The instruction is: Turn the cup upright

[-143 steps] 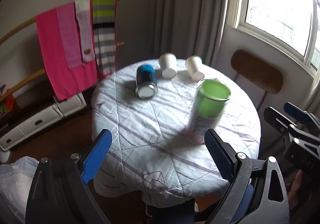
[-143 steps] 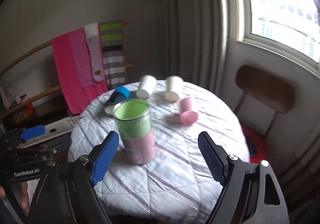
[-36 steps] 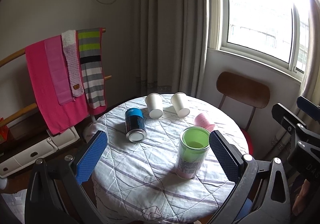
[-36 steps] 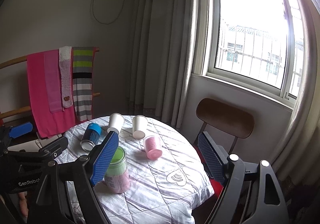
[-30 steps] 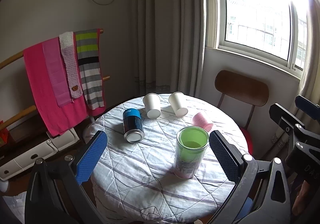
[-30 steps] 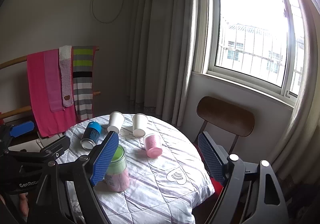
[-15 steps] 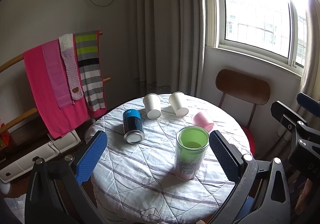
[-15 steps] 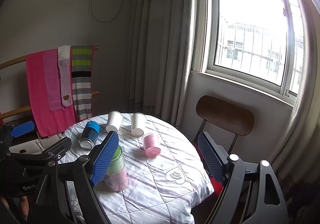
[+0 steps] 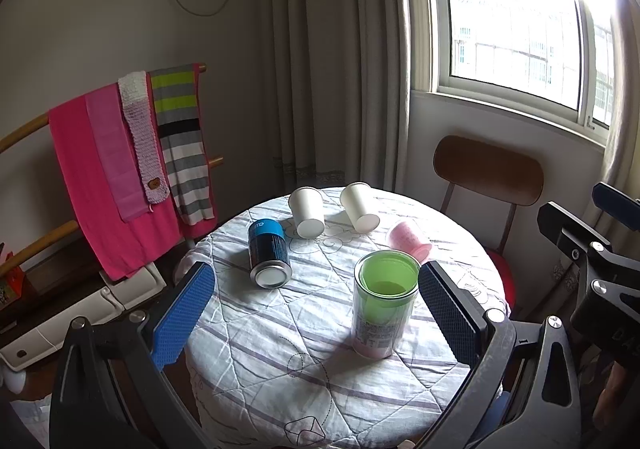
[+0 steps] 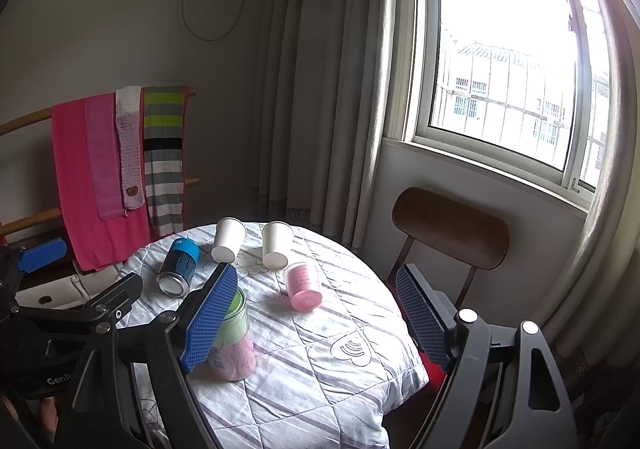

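Observation:
A green-and-pink cup (image 9: 383,313) stands upright on the round quilted table (image 9: 280,381); the right wrist view shows it (image 10: 234,345) partly behind my left finger. A pink cup (image 9: 408,239) (image 10: 303,286), a blue can (image 9: 267,251) (image 10: 178,267) and two white paper cups (image 9: 306,211) (image 9: 360,205) lie on their sides farther back. My left gripper (image 9: 316,313) is open and empty, held back above the table's near edge. My right gripper (image 10: 316,323) is open and empty, off the table's right side.
A wooden chair (image 9: 488,173) stands behind the table under the window (image 9: 520,29). A rack with pink and striped towels (image 9: 120,161) is at the left. Curtains (image 9: 328,61) hang behind the table. A white drawer unit (image 9: 76,309) sits on the floor at the left.
Both grippers have drawn back and up from the table since 4.8 s ago, the green-and-pink cup left standing. In the last second the views barely shift.

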{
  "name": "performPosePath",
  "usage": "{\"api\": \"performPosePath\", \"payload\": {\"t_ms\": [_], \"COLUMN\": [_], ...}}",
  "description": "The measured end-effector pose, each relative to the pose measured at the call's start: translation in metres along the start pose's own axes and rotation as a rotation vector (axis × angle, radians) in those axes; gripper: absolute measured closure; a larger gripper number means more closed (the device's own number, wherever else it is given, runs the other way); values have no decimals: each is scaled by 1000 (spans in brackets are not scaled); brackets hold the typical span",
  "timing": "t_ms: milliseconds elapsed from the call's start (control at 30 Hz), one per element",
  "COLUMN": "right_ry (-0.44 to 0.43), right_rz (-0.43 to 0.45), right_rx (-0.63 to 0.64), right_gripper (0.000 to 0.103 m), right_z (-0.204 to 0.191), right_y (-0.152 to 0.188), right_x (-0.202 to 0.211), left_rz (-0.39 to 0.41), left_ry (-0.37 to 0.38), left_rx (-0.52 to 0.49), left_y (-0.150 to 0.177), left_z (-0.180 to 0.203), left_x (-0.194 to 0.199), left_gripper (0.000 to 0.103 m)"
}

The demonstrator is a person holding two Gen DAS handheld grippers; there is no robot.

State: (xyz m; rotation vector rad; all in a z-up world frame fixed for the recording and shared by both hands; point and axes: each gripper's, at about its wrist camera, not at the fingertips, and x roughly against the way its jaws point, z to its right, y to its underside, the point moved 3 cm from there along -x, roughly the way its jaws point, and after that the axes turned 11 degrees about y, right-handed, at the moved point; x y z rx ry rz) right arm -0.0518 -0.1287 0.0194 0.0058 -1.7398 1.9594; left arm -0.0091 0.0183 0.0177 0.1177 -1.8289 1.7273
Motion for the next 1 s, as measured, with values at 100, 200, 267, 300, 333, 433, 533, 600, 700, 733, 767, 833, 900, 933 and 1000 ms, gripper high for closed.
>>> {"api": "performPosePath", "payload": {"t_ms": [100, 200, 267, 300, 333, 433, 533, 600, 700, 733, 767, 833, 900, 933, 1000], "right_ry": [0, -1, 0, -1, -1, -2, -3, -4, -5, -5, -6, -6, -6, -7, -6], "right_rz": [-2, -2, -3, -4, -4, -7, -8, -9, -10, -11, -12, -12, -13, -14, -15], "right_rx": [2, 3, 2, 1, 2, 4, 6, 6, 5, 6, 6, 7, 7, 7, 7], "right_gripper": [20, 20, 20, 20, 20, 20, 20, 20, 20, 20, 20, 20, 20, 20, 20], "right_z": [-1, -1, -1, -1, -1, -2, -3, -3, -3, -3, -3, -4, -3, -3, -4], "right_y": [1, 1, 0, 0, 0, 1, 2, 2, 2, 2, 2, 3, 3, 3, 3], "right_x": [0, 0, 0, 0, -1, -2, -2, -2, -2, -2, -2, -3, -4, -3, -3], "left_rz": [-1, 0, -1, 0, -1, -5, -7, -6, -7, -8, -8, -12, -14, -14, -17], "left_ry": [0, 0, -3, -1, -1, -4, -6, -5, -8, -9, -8, -7, -13, -11, -6], "left_rx": [0, -1, -1, -2, -2, -7, -16, -15, -15, -13, -10, -10, -11, -8, 1], "left_y": [0, 1, 1, 0, 0, 1, 2, 2, 2, 2, 2, 2, 2, 2, 1], "left_z": [0, 0, 1, 0, 0, 0, 1, 1, 1, 1, 1, 1, 1, 1, 0], "left_x": [0, 0, 0, 0, 0, 0, 1, 1, 1, 1, 2, 1, 0, 0, 0], "left_gripper": [0, 0, 0, 0, 0, 0, 0, 0, 0, 0, 0, 0, 0, 0, 0]}}
